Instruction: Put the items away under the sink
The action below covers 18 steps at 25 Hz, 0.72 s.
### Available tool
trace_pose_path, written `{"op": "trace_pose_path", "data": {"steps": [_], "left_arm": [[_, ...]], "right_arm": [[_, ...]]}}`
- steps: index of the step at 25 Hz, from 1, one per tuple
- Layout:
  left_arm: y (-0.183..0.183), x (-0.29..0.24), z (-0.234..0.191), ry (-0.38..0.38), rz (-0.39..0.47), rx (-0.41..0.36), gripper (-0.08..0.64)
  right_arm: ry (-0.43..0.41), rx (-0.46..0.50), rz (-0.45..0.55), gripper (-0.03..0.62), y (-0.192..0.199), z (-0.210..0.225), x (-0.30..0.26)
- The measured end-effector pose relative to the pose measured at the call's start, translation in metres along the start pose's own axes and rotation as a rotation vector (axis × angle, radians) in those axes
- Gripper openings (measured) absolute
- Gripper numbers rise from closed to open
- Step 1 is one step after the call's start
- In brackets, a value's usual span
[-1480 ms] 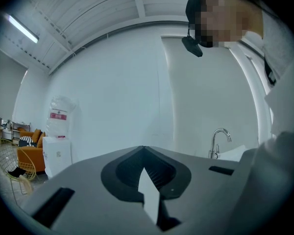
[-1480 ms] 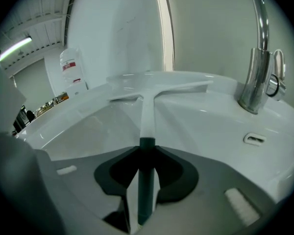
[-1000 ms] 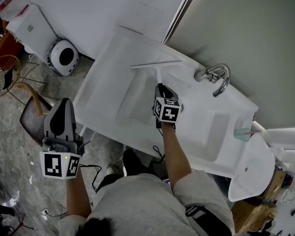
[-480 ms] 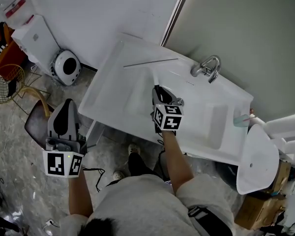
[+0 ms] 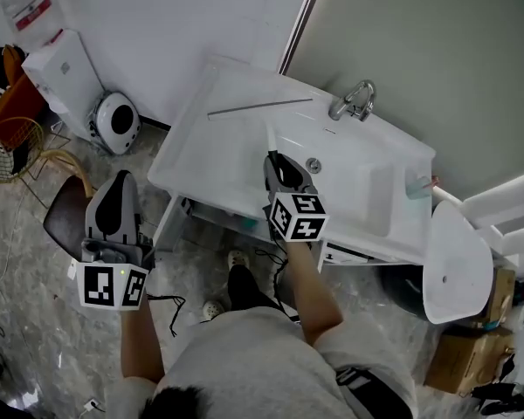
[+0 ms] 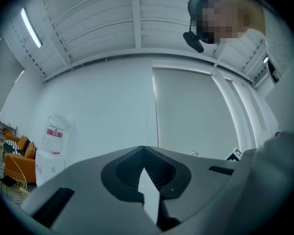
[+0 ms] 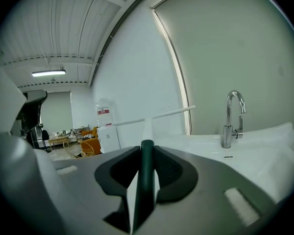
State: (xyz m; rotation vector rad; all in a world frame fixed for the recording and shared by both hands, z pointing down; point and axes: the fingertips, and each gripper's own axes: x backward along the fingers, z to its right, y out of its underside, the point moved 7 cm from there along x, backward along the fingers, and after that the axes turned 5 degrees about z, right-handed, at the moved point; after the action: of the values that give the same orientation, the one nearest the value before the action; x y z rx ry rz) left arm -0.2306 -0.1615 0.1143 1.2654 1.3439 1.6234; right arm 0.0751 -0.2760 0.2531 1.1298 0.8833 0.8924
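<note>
The squeegee [image 5: 260, 106] has been raised out of the sink [image 5: 185, 160] and is now held at upper centre, its dark handle clamped in the right gripper [image 5: 276, 159]. The left gripper [image 5: 117, 186], at lower left, is closed on nothing. Stowing it below is judged to be next.

On my screen the sink [image 5: 367, 190] is plain white with a shiny silver tap [image 5: 351, 101], and the squeegee [image 5: 249, 107] is white with a dark green handle. The right gripper [image 5: 278, 160] and the left gripper [image 5: 120, 182] are both light grey with black pads, each bearing black-and-white square patterns at its near end. The floor [image 5: 35, 321] is mottled grey like marble, with a gold wire basket [image 5: 9, 151] at the far left and a brown box [image 5: 458, 365] at the near right.
</note>
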Motion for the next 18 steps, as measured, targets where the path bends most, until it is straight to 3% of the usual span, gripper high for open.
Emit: {"op": "trace_pose_path", "data": {"steps": [18], "left_arm": [[-0.034, 0.115, 0.020, 0.057, 0.041, 0.016, -0.002]], "right_arm": [[-0.033, -0.005, 0.126, 0.101, -0.002, -0.087, 0.135]]}}
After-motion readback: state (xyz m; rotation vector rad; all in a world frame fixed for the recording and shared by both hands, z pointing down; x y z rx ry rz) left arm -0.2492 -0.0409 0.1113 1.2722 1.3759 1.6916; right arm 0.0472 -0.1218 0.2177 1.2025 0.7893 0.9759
